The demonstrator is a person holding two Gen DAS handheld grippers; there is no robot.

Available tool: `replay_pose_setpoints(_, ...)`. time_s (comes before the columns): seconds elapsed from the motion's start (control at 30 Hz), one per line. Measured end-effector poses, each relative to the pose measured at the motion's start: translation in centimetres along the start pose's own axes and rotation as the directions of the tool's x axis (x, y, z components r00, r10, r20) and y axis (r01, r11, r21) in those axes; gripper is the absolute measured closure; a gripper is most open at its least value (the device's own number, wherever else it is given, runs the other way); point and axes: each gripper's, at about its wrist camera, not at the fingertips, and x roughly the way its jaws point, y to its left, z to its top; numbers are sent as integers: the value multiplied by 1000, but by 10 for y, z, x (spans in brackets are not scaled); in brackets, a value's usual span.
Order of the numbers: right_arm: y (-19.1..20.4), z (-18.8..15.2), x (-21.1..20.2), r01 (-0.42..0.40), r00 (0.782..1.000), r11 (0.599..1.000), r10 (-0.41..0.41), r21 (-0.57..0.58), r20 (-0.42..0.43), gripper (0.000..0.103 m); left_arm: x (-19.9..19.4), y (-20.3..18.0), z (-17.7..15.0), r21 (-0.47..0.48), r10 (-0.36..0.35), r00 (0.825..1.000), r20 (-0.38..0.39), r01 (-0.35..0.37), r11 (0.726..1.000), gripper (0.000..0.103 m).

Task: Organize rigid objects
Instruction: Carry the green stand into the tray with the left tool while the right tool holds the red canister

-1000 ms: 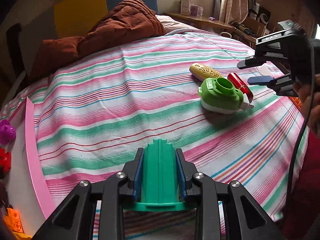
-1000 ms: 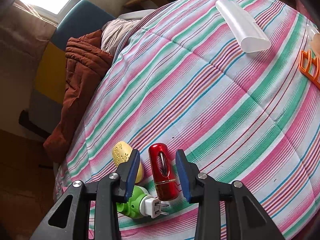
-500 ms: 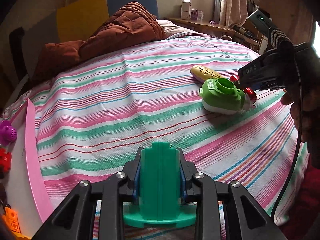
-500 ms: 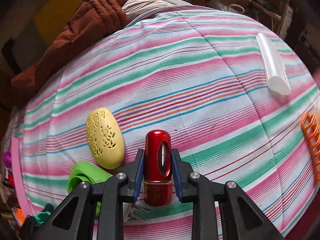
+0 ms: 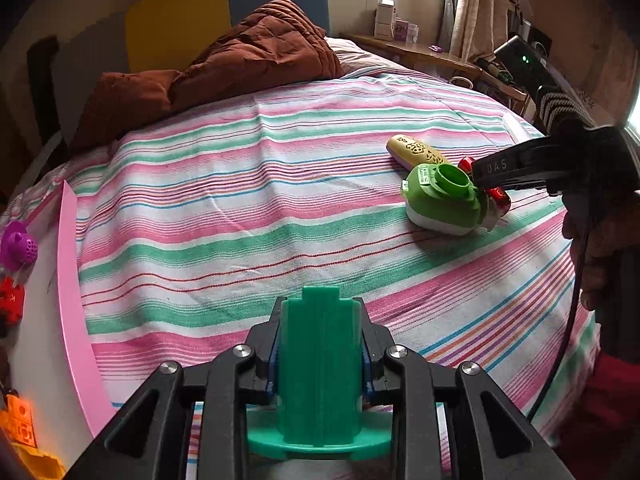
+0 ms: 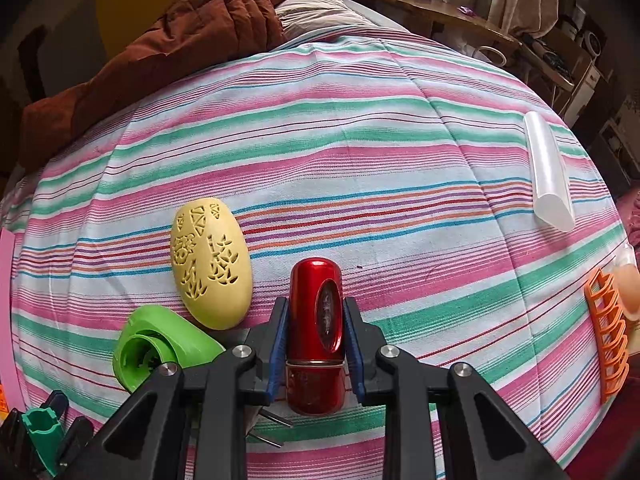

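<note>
My left gripper is shut on an upright teal plastic piece with a round base, held just above the striped bedspread. My right gripper is shut on a shiny red cylinder that lies on the bed; the left wrist view shows that gripper at the far right, behind the green plug-in device. The green device and a yellow perforated oval case lie just left of the red cylinder. The left gripper with its teal piece shows at the lower left.
A pink-edged white board with small purple, red and orange toys borders the bed at left. A white translucent tube and an orange comb-like rack lie at right. A brown quilt is heaped at the bed's far side.
My right gripper rolled, came down over the red cylinder and closed on it. The left gripper has kept hold of the teal piece in place.
</note>
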Motion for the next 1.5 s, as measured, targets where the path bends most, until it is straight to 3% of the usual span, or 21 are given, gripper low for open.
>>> replay_pose_setpoints(0.53, 8, -3, -1, 12, 999, 1000, -10, -26, 50, 77, -79, 12, 3, -60, -2, 994, 108, 9, 998, 73)
replay_pose_setpoints(1.03, 7, -2, 1, 14, 997, 1000, -12, -25, 75, 78, -114, 72, -24, -209, 40, 992, 116, -15, 978, 73)
replay_pose_setpoints(1.2, 8, -6, -1, 16, 997, 1000, -15, -24, 77, 78, -127, 114, -35, -310, 45, 992, 116, -7, 951, 73)
replay_pose_setpoints(1.5, 9, -6, -2, 24, 997, 999, -22, -27, 73, 78, -122, 208, -30, -512, 59, 994, 93, -3, 859, 73)
